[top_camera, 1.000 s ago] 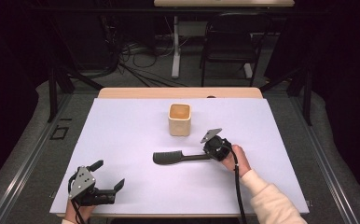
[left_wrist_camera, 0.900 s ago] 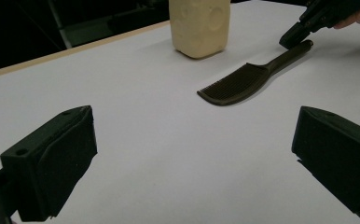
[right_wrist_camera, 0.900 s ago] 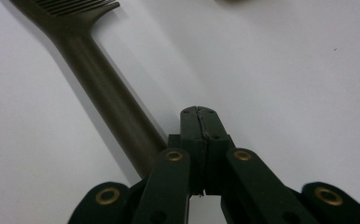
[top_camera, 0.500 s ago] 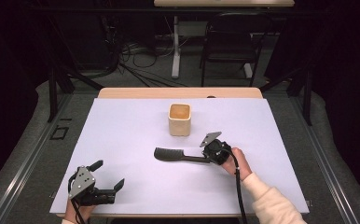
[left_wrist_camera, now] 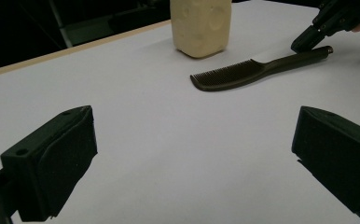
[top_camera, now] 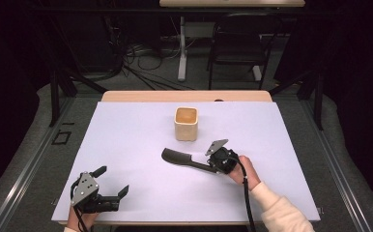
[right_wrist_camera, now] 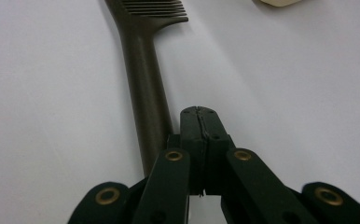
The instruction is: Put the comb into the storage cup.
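White bench [top_camera: 141, 130]: right claw [right_wrist_camera: 200, 122] clenched empty beside comb [top_camera: 182, 158] handle; left claw [top_camera: 111, 181] released, well apart, near edge

The left gripper [left_wrist_camera: 194, 158] hangs low over the white table [left_wrist_camera: 136, 112], its two black jaws standing wide apart with bare tabletop between them. Beyond them a dark comb [left_wrist_camera: 257, 72] lies flat, and a cream cup [left_wrist_camera: 200, 25] stands near the far edge. The right gripper's [left_wrist_camera: 306, 42] tip sits just beside the comb's handle end.
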### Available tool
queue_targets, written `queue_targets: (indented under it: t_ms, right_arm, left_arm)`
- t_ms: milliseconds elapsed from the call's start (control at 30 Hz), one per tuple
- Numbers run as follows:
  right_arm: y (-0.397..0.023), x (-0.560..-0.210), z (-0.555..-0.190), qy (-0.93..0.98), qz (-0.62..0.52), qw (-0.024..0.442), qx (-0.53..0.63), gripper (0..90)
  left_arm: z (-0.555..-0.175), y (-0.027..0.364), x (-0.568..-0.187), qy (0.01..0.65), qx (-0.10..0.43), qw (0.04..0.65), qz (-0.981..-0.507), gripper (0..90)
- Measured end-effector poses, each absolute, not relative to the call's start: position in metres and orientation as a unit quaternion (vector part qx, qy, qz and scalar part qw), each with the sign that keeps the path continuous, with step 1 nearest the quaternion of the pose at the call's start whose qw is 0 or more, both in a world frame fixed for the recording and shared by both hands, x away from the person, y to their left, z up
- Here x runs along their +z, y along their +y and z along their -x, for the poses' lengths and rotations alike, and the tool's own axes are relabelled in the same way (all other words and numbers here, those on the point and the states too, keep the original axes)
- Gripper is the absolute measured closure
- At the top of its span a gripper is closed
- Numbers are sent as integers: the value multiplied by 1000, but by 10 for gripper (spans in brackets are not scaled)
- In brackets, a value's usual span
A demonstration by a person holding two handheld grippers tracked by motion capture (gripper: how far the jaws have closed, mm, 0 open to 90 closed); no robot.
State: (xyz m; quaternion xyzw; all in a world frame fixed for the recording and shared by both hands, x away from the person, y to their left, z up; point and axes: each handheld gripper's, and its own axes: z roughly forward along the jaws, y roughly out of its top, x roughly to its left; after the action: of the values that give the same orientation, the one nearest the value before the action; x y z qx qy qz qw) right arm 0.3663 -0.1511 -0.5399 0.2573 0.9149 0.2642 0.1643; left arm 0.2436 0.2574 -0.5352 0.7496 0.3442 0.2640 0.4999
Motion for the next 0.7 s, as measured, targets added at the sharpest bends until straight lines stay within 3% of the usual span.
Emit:
queue_targets:
  t_ms: [700]
  right_arm:
    - [-146,-537,-361,919,-254,154,261,867]
  left_arm:
    - [-243,258,-535,343,265,499,-750,1]
